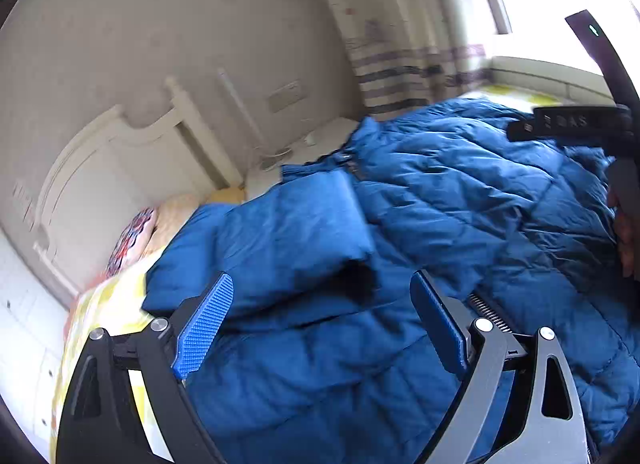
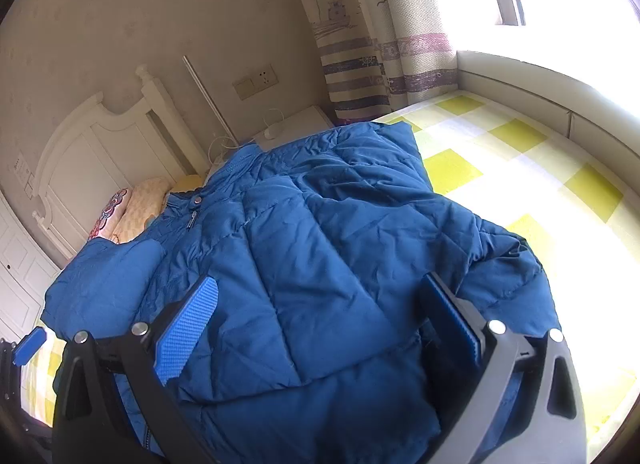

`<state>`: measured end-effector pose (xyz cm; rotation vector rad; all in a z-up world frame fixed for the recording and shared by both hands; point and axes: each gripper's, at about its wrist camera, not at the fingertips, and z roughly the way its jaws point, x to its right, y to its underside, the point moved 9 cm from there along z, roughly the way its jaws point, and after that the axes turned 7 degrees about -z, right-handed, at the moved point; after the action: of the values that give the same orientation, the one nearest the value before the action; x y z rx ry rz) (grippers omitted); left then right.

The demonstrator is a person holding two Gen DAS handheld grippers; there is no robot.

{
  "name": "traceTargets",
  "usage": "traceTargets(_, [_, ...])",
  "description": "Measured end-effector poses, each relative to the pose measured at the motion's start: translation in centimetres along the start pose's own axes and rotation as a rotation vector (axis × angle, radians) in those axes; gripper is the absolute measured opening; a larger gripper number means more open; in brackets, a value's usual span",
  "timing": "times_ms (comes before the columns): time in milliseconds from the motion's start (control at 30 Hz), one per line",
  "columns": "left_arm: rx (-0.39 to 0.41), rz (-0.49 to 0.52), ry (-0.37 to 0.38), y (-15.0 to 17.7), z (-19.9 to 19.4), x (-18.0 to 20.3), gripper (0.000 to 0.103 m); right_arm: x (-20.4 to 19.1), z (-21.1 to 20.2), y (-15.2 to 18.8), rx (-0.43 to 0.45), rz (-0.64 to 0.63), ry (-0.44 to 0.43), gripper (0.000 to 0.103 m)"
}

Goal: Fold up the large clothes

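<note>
the left gripper [image 1: 320, 320] hung with its jaws spread wide above the blue padded jacket [image 1: 400, 224], nothing pinched between its blue pads [image 1: 204, 324]. the right gripper [image 2: 320, 328] was likewise spread apart over the jacket's quilted body, its pads clear of the cloth as far as the view showed, so neither tool held anything.

the jacket lay across the bed on the yellow checked sheet [image 2: 500, 168], collar and zip toward the headboard [image 2: 80, 152], one sleeve [image 1: 288, 232] laid back over the chest. its far edge reached near the bedside cabinet [image 2: 296, 120], and the pillows [image 2: 136, 208] sat just beside the shoulder.

the likely trouble was the filling itself. puffy quilting springs back, so with both grippers let go the folded sleeve could slide or unroll off the body, and the fold would lose its line. a shallow pinch on the slick shell could take only the outer layer, leaving the lining behind and dragging the whole garment across the sheet instead of turning a panel over. the sheet itself could also be caught in a low grasp at the hem. in the left view the right gripper's body was close by at the frame's right side, so the two tools could knock together if both reached for the same edge.
</note>
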<state>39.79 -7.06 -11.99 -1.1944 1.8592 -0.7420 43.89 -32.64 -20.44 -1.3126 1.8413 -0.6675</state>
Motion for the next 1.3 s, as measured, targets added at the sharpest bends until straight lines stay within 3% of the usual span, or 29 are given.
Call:
traceTargets(67, [-0.050,-0.082,-0.153,1.4,0.9,-4.3,0.087,-0.2,0.1,0.1,-0.004,-0.009,0.003,0.100])
traceTargets(100, [-0.095,-0.126,-0.181,2.5,1.6,-6.0,0.086,-0.2,0.2,0.1,-0.007,-0.014,0.004,0.100])
traceTargets(167, [-0.179,-0.220,-0.167,4.4,2.7,-8.3,0.067,-0.3,0.3,0.1,-0.012,-0.021,0.008,0.100])
traceTargets(200, [-0.205,-0.244,-0.164,5.2,3.0,-9.0,0.063,-0.3,0.4,0.1,-0.017,-0.023,0.009,0.100])
traceTargets(267, [-0.226,-0.240,-0.187,6.3,3.8,-9.9,0.046,-0.4,0.5,0.2,-0.024,-0.029,0.012,0.100])
traceTargets(367, [-0.224,-0.249,-0.169,6.9,4.2,-9.8,0.040,-0.7,0.5,0.3,-0.031,-0.046,0.017,0.100])
traceTargets(500, [-0.216,-0.240,-0.172,7.5,3.9,-9.9,0.040,-3.5,0.0,0.4,-0.040,-0.192,0.050,0.097])
traceTargets(700, [-0.229,-0.295,-0.118,7.7,4.4,-10.2,0.042,-16.6,-1.5,3.1,-0.046,-0.771,0.022,0.096])
traceTargets(767, [-0.229,-0.296,-0.119,7.8,4.3,-10.2,0.043,-19.6,-1.3,3.8,-0.059,-0.882,0.018,0.096])
traceTargets(967, [-0.233,-0.332,-0.093,7.9,4.5,-10.6,0.046,-24.2,1.9,4.5,-0.140,-1.032,0.035,0.096])
traceTargets(1133, [-0.238,-0.357,-0.074,8.1,4.6,-10.9,0.048,-26.3,3.6,4.4,-0.161,-1.029,0.003,0.092])
traceTargets(1233, [-0.239,-0.353,-0.078,8.1,4.6,-10.8,0.048,-27.4,4.1,4.1,-0.163,-0.993,-0.055,0.083])
traceTargets(1300, [-0.239,-0.351,-0.080,8.1,4.5,-10.8,0.048,-27.7,4.3,4.3,-0.174,-0.963,-0.106,0.066])
